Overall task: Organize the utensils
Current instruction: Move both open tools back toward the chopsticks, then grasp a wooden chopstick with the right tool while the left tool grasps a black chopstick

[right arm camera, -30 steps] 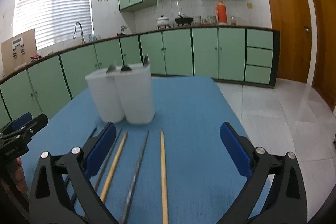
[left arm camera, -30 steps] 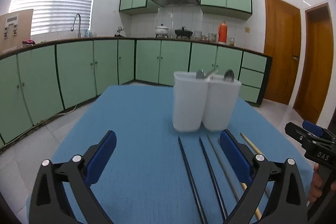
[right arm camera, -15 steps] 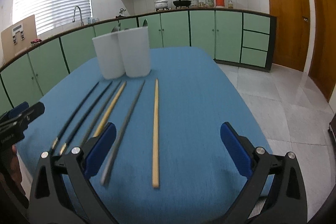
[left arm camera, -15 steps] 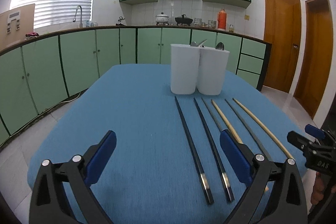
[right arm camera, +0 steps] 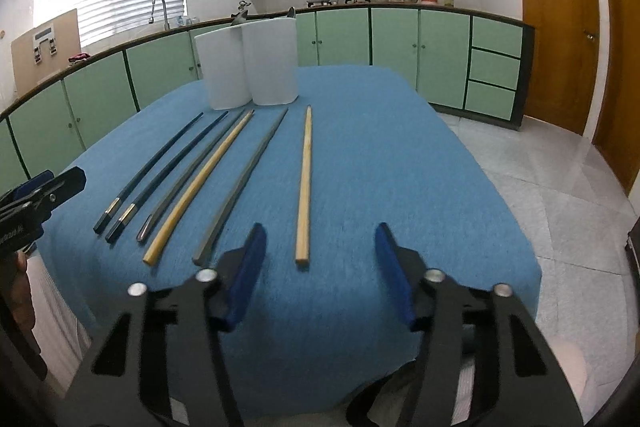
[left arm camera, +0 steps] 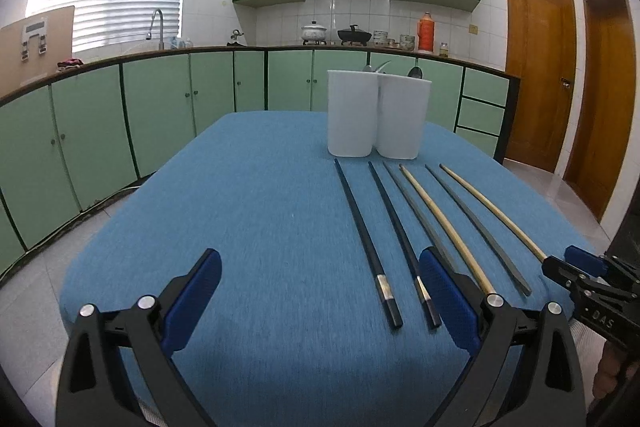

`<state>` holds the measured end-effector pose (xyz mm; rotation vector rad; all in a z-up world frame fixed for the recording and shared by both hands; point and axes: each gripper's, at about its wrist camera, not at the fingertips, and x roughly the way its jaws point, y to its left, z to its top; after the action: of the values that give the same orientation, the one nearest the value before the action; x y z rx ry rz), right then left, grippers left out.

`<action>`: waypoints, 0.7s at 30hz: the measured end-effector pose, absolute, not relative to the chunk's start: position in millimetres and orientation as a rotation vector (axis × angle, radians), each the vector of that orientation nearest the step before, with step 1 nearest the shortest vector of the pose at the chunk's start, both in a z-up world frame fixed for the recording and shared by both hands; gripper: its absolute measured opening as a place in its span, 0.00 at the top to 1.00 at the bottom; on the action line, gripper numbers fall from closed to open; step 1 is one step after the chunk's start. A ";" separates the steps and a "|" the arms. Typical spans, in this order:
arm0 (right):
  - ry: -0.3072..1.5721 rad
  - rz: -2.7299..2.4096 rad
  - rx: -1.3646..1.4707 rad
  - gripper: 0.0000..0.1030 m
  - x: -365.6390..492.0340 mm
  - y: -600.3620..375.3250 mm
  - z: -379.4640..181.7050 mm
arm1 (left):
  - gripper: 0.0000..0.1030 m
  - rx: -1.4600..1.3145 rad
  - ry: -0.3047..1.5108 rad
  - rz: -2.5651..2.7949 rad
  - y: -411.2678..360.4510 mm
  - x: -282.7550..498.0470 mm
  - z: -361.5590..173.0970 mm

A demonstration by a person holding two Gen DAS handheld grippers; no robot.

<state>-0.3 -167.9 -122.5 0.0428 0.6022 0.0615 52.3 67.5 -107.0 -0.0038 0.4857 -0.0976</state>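
Several chopsticks lie side by side on the blue table (left arm camera: 248, 211): two black ones (left arm camera: 366, 239), two grey ones (left arm camera: 476, 227) and two wooden ones (left arm camera: 444, 223). In the right wrist view the rightmost wooden chopstick (right arm camera: 305, 183) lies just ahead of my right gripper (right arm camera: 320, 247), which is open and empty. Two white holders (left arm camera: 378, 119) stand at the far end with spoon tips showing above the rims. My left gripper (left arm camera: 320, 277) is open and empty over the near edge, left of the black pair.
Green kitchen cabinets (left arm camera: 160, 107) run around the back and left. Wooden doors (left arm camera: 540, 75) stand at the right. The table's near edge (right arm camera: 280, 387) drops to a tiled floor (right arm camera: 560, 195). The left gripper shows at the left edge of the right wrist view (right arm camera: 36, 203).
Both grippers have drawn back from the holders toward the near table edge, so the whole chopsticks now show. The right gripper's jaws have narrowed but stay open.
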 end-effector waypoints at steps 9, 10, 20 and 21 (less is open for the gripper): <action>0.585 0.084 0.023 0.78 -2.6 -162.8 -123.0 | 0.06 0.002 0.484 -0.101 62.6 47.7 -107.0; 0.584 0.085 0.021 0.79 -3.2 -162.4 -123.1 | 0.06 0.002 0.485 -0.102 62.2 47.1 -107.3; 0.565 0.063 -0.010 0.94 -8.5 -160.5 -126.8 | 0.10 0.015 0.502 -0.111 55.0 41.8 -118.6; 0.566 0.063 -0.007 0.94 -8.3 -161.4 -126.9 | 0.15 0.021 0.508 -0.113 54.0 42.5 -119.9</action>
<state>-8.3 -161.4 -126.9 -0.0072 0.5659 0.0634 42.5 54.0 -119.9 0.0205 0.5075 -0.1128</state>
